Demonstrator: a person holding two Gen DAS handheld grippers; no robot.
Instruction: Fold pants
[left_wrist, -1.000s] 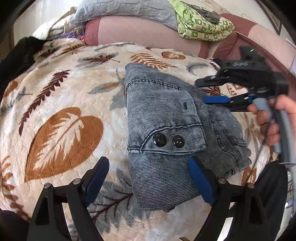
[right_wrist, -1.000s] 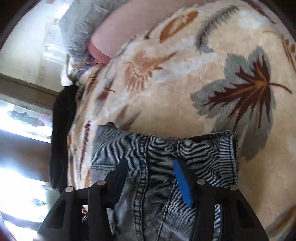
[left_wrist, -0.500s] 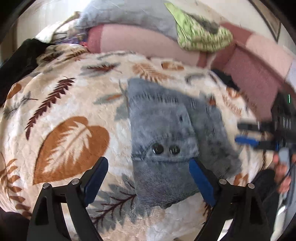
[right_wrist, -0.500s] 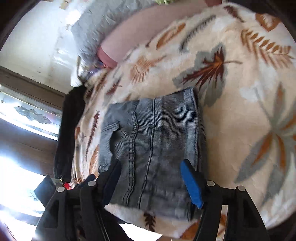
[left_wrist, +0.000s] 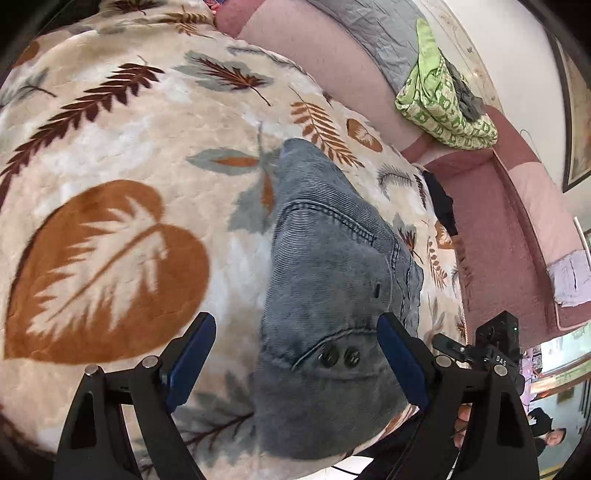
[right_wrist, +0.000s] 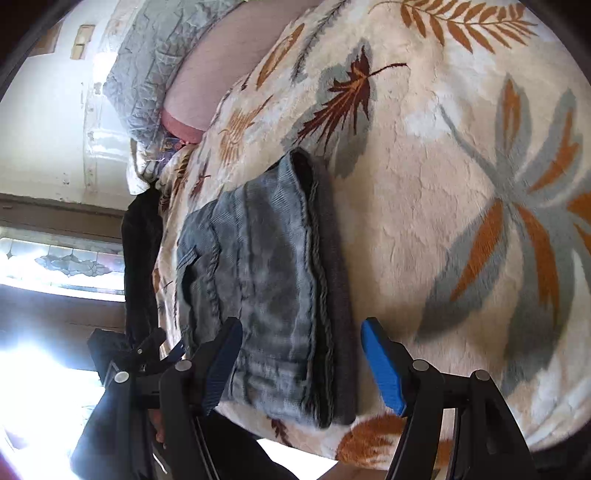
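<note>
A bed covered by a cream leaf-print blanket (left_wrist: 122, 155) fills both views, with a pink bolster (left_wrist: 332, 59) and a green patterned cloth (left_wrist: 443, 107) far back at 1 o'clock in the left wrist view.

Nearest in that view, the left gripper (left_wrist: 295, 363) stands spread wide, pinching nothing; the grey denim pants (left_wrist: 328, 280) lie just beyond its fingers, from 6 o'clock toward 12. They look folded into a compact stack, 2 dark buttons (left_wrist: 340, 357) on top near the front edge. The right gripper (right_wrist: 301, 363) is also spread and empty, with the bundle's layered edge between and beyond its fingers in its own view.

Judging from this, the fold seems nearly complete. To finish well:
1. Keep both grippers clear of the cloth so no layer snags.
2. If tidying, press the top flap flat, do not tug it.
3. Square the loose edge at 6 o'clock, which hangs close to the bed's rim.
</note>
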